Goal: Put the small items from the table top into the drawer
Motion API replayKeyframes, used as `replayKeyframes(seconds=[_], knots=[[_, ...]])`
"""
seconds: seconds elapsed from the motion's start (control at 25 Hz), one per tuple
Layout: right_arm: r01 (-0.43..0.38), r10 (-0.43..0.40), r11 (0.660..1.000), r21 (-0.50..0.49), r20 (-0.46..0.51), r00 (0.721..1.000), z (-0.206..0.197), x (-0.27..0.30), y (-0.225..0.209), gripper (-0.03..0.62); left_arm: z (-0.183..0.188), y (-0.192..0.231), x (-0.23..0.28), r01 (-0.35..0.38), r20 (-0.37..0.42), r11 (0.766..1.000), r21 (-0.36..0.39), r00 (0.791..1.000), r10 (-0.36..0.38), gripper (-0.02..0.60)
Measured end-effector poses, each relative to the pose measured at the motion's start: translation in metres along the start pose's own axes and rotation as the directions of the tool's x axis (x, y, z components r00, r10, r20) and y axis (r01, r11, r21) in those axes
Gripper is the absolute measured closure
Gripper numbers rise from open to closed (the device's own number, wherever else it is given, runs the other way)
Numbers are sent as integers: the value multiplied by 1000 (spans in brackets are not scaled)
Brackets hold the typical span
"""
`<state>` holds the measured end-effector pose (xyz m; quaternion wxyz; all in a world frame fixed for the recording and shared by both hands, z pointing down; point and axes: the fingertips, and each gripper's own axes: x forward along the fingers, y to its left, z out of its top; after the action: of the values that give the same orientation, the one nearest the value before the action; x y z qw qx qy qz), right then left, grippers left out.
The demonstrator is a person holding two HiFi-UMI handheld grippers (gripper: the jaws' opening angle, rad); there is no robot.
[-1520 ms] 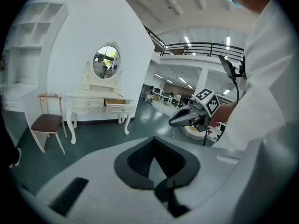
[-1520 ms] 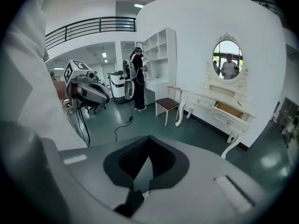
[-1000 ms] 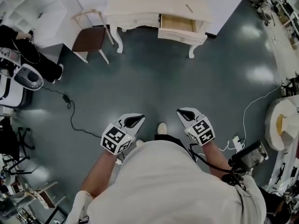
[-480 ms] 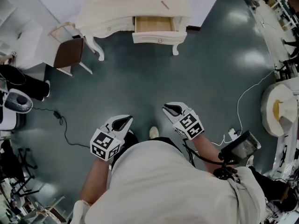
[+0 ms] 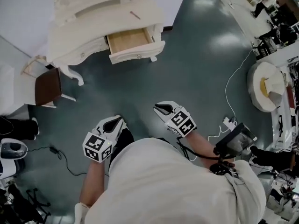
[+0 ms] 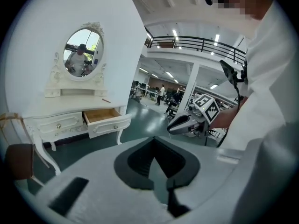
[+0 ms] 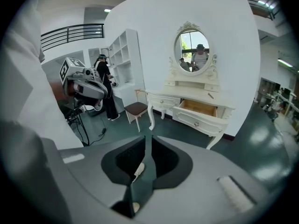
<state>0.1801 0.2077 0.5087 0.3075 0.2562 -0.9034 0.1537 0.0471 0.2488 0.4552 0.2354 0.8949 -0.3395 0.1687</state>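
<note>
The dark green floor [image 5: 196,69] is filling most of the head view, and a white dressing table [image 5: 84,27] is standing on it against the pale wall at the upper left. The person [image 5: 163,185], in a light top, is standing well apart from the table and is holding both grippers out low in front of the body. A brown-seated chair [image 5: 46,87] is sitting just beside the table's left end. An oval mirror [image 7: 192,45] is rising above the table top. The table's right-hand drawer [image 5: 128,40] is standing pulled out, its wooden inside showing bare. The left gripper [image 5: 120,119] is pointing toward the table with its jaws pressed together at the tips, nothing between them. The right gripper [image 5: 157,108] is pointing the same way with its jaws opening, a narrow gap showing only floor between them. One slim, stick-like item [image 5: 135,15] is lying on the table top just behind the open drawer, far from both grippers.
</note>
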Motion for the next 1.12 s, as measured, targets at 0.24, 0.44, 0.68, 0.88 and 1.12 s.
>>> replayKeyframes(seconds=[0.24,0.44,0.68,0.88,1.12], knots=[[103,-103,994,23,-3,995,69,52,-37,558,53,86,-8,91,-1,991,97,996,-91,580],[148,-148,988,36,2,989,119,92,-58,560,68,155,-19,98,-24,988,117,995,-96,580],[190,-190,981,49,-5,982,146,104,-110,563,87,189,-10,78,4,995,68,997,-79,580],[213,-214,976,34,18,977,180,139,-193,563,114,237,14,34,12,999,39,999,-35,580],[210,-210,978,1,22,977,226,194,-313,556,162,290,55,-56,26,998,-28,998,56,580]])
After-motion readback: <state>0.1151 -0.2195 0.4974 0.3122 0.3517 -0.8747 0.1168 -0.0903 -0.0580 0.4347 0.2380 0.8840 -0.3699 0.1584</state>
